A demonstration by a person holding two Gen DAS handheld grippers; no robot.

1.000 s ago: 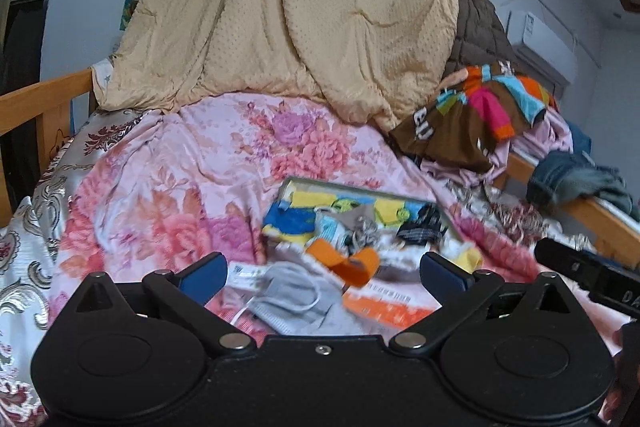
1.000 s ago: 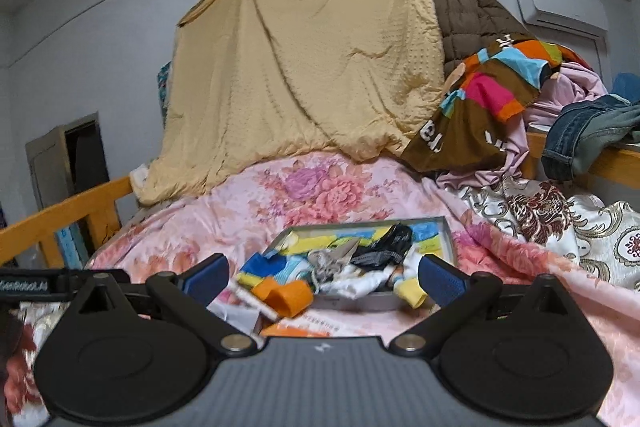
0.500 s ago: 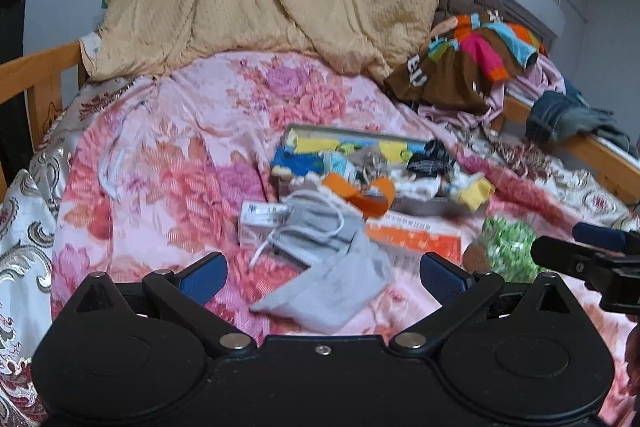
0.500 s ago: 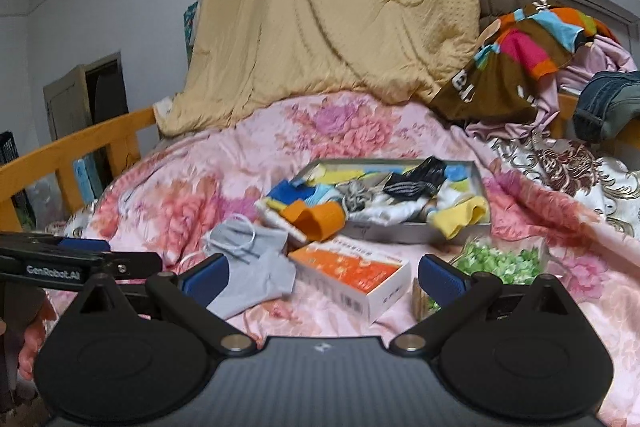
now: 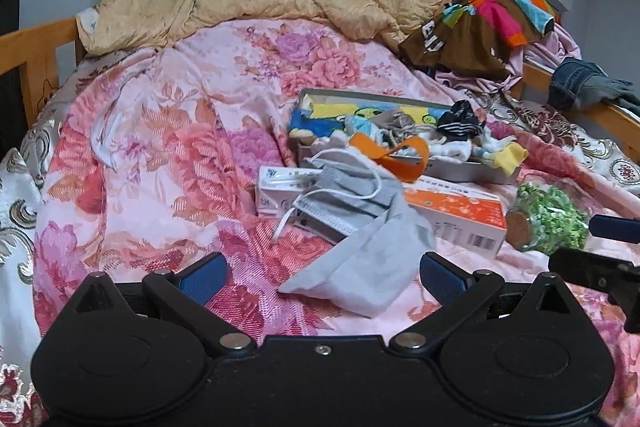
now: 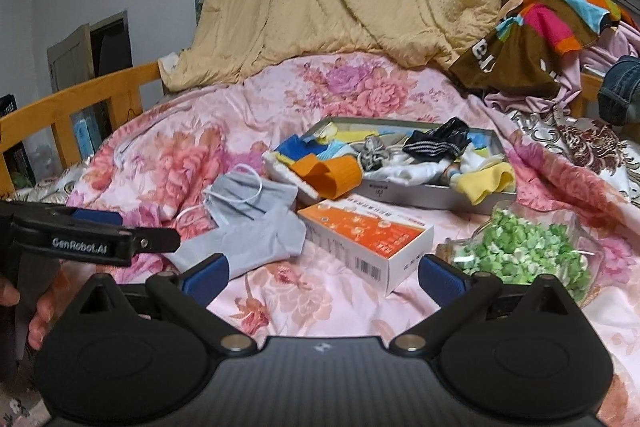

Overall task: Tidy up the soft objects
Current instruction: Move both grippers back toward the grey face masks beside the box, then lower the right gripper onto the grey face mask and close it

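We hold both grippers wide apart and empty — left gripper [image 5: 323, 275], right gripper [image 6: 322, 274]. Just ahead of our left fingers lies the grey cloth [image 5: 370, 265], the grey face mask [image 5: 344, 197] beyond it — the sock-filled tray [image 6: 416, 193] farther ahead.

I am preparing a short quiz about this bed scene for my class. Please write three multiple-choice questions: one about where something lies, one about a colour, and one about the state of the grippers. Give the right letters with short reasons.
1. Where does the grey sock lie?
A. inside the tray
B. on the floral bedspread, in front of the face mask
C. on the wooden bed rail

2. What colour is the filling of the glass jar?
A. green
B. red
C. blue

3. How do the two grippers stand?
A. both shut on cloth
B. only the left one holds something
C. both open and empty

Answers:
1 B: the sock rests on the floral bedspread, its far end against the face mask, outside the tray.
2 A: green bits fill the jar.
3 C: the left gripper and right gripper show spread fingers with nothing between.
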